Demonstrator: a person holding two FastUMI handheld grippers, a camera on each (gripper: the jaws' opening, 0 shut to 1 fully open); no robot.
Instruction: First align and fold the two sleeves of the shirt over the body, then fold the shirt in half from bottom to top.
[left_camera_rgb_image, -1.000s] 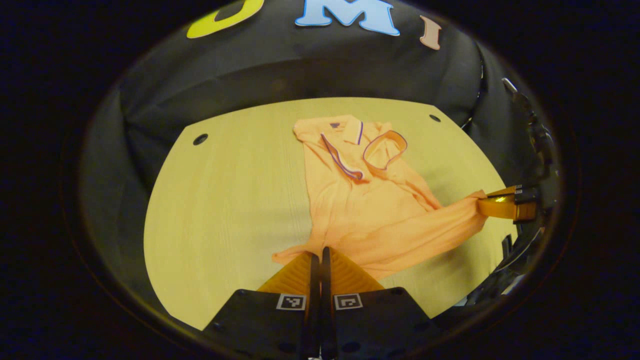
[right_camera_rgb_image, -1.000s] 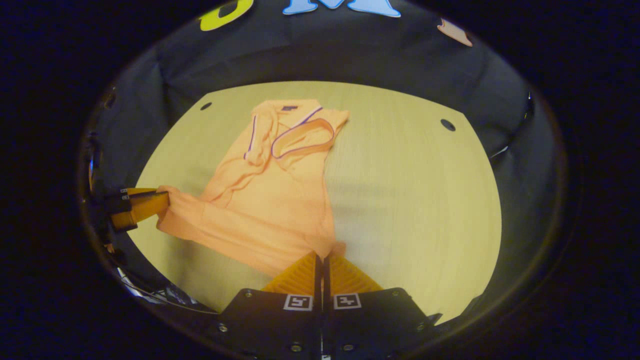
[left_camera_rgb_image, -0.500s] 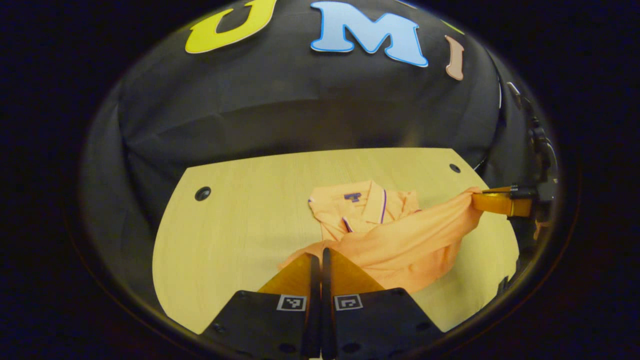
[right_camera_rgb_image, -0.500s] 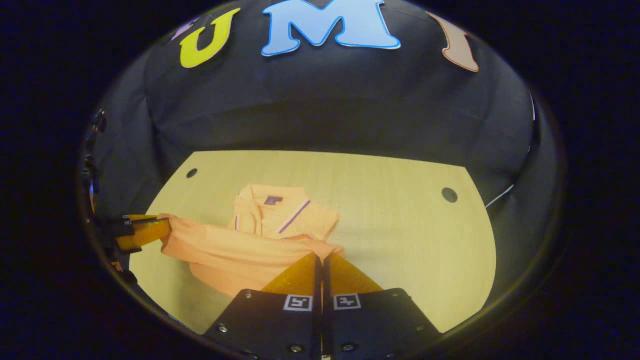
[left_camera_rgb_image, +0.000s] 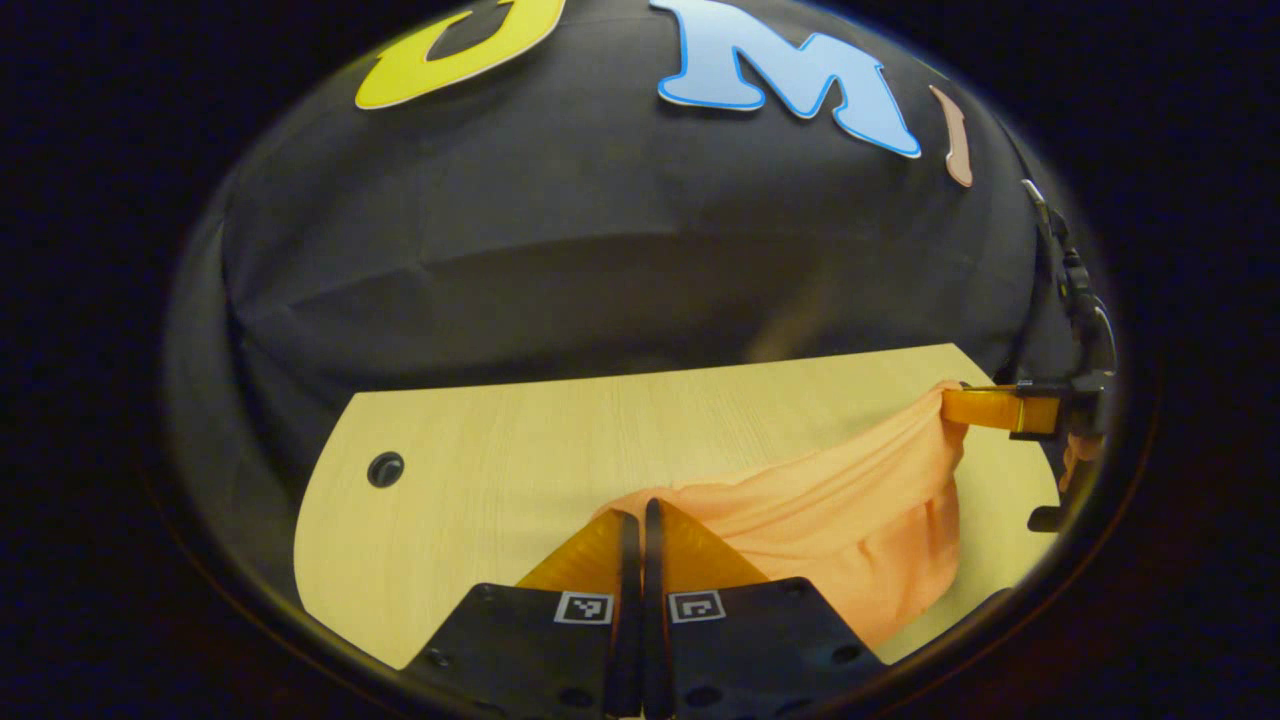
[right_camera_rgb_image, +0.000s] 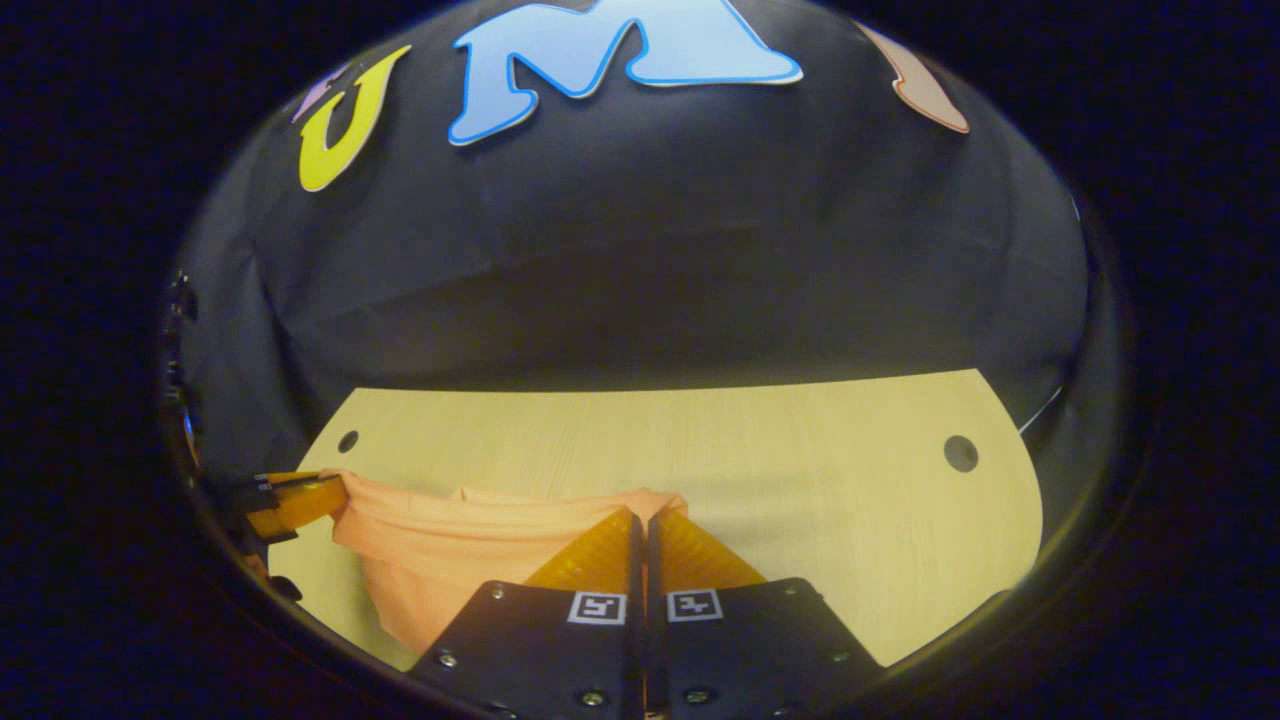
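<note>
two corners of the shirt are pinched, one in our left gripper, one in our right gripper, jaws clamped on cloth. we hold the hem stretched above the table so it folds evenly upward.

In the left gripper view, the left gripper sits with its two fingers pressed together on one corner of the soft orange knit shirt. The cloth hangs in a sagging band across to the right gripper, which pinches its other corner near the right edge of the pale wooden table. A round black hole lies near the table's left edge.
</note>
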